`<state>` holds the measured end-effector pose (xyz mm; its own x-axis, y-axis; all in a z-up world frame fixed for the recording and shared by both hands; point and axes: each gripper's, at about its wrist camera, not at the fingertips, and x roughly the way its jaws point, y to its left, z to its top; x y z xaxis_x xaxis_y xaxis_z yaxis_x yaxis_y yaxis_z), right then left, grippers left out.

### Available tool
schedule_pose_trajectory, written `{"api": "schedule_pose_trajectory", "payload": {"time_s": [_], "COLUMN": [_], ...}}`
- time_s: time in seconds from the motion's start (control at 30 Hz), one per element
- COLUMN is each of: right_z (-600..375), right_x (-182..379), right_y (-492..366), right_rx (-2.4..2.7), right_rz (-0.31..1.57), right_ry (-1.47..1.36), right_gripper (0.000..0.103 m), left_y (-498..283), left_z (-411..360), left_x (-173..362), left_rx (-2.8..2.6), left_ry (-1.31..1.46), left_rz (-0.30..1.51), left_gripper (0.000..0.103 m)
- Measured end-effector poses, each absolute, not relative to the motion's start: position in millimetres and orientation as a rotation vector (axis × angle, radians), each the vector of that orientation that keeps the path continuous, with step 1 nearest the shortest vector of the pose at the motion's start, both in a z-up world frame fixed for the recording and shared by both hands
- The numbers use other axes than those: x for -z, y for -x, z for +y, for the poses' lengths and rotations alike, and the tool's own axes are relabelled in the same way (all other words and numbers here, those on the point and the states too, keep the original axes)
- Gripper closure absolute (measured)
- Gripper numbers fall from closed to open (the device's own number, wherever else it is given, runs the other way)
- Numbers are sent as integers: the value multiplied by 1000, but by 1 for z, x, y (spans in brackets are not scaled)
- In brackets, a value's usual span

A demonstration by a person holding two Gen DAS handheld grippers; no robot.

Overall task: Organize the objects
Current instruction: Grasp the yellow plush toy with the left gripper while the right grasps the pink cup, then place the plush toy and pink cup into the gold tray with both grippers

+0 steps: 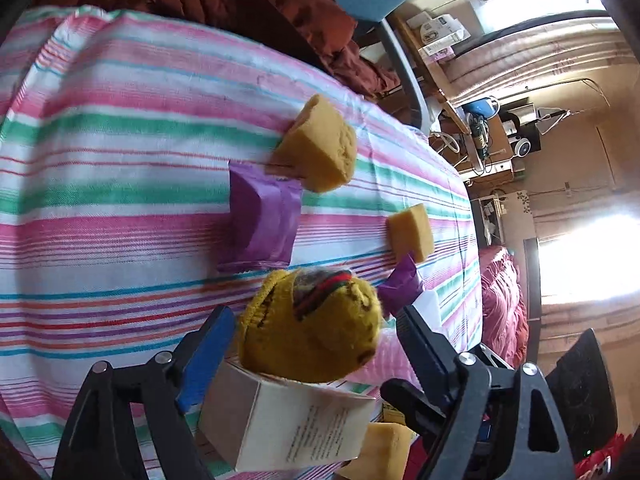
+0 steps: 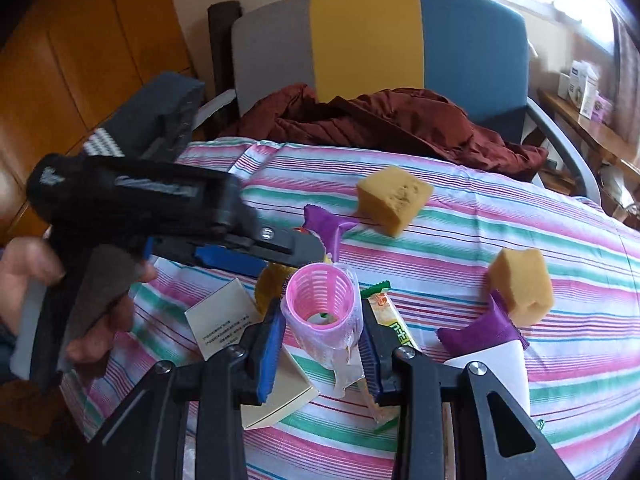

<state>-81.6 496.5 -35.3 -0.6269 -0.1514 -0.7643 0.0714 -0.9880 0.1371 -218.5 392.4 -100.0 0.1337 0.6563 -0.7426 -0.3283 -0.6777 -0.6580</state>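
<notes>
My right tool (image 2: 322,340) is clamped on a pink slotted plastic cup (image 2: 320,306) in clear wrapping, its mouth facing my camera, just above the striped cloth surface (image 2: 500,400). Beside it lie a green-and-yellow snack packet (image 2: 390,316) and a cream printed cardboard box (image 2: 224,316). My left tool (image 1: 316,344) stands wide, its blue pads either side of a mustard knitted ball with red and green stripes (image 1: 316,328) that sits on the same box (image 1: 288,420); I see no pad pressing it. Further out: a large purple foil pouch (image 1: 260,220), a smaller purple pouch (image 2: 476,330) touching a yellow sponge cube (image 2: 524,288), and another sponge block (image 2: 394,198) nearer the far edge. A rust-brown quilted jacket (image 2: 400,124) crowds that far edge against a grey, yellow and blue chair (image 2: 368,40). Open cloth lies on the right.
</notes>
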Motion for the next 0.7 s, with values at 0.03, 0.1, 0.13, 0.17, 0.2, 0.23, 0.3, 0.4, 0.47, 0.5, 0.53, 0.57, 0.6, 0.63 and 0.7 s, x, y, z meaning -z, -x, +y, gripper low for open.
{"api": "schedule_pose_trajectory", "payload": {"time_s": [0.03,0.1,0.13,0.17,0.2,0.23,0.3,0.4,0.47,0.5,0.53,0.57,0.6,0.63,0.7], "right_z": [496,496,496,495,493,493,492,494,496,497,499,501,505,512,518], "right_x": [36,36,37,38,39,40,42,41,40,40,40,40,41,40,36], "right_y": [82,82,83,84,85,85,86,86,85,86,86,86,86,87,85], "right_rx": [2724,2723,2721,2720,2719,2721,2727,2747,2771,2779,2790,2816,2827,2829,2836], "right_rz": [-138,-136,-131,-118,-104,-89,-72,-70,-56,-59,-66,-52,-63,-111,-169], "right_ry": [-1293,-1292,-1295,-1304,-1313,-1321,-1336,-1329,-1327,-1331,-1337,-1350,-1362,-1365,-1335], "right_gripper": [68,68,68,68,68,68,68,68,68,68,68,68,68,68,68], "left_y": [220,222,222,221,220,218,216,214,215,218,219,219,220,220,216], "left_z": [392,390,389,388,387,387,384,376,373,371,367,363,361,357,346], "left_x": [106,111,115,117,119,119,116,109,101,101,97,91,89,85,72], "left_rx": [-1640,-1627,-1611,-1591,-1559,-1551,-1571,-1616,-1675,-1685,-1716,-1762,-1769,-1768,-1795], "left_ry": [1679,1707,1722,1727,1722,1712,1666,1599,1565,1557,1548,1530,1520,1514,1477], "left_rz": [-336,-337,-352,-379,-407,-414,-415,-428,-411,-412,-402,-373,-371,-382,-378], "left_gripper": [18,20,23,29,40,43,53,63,66,68,68,69,69,68,68]}}
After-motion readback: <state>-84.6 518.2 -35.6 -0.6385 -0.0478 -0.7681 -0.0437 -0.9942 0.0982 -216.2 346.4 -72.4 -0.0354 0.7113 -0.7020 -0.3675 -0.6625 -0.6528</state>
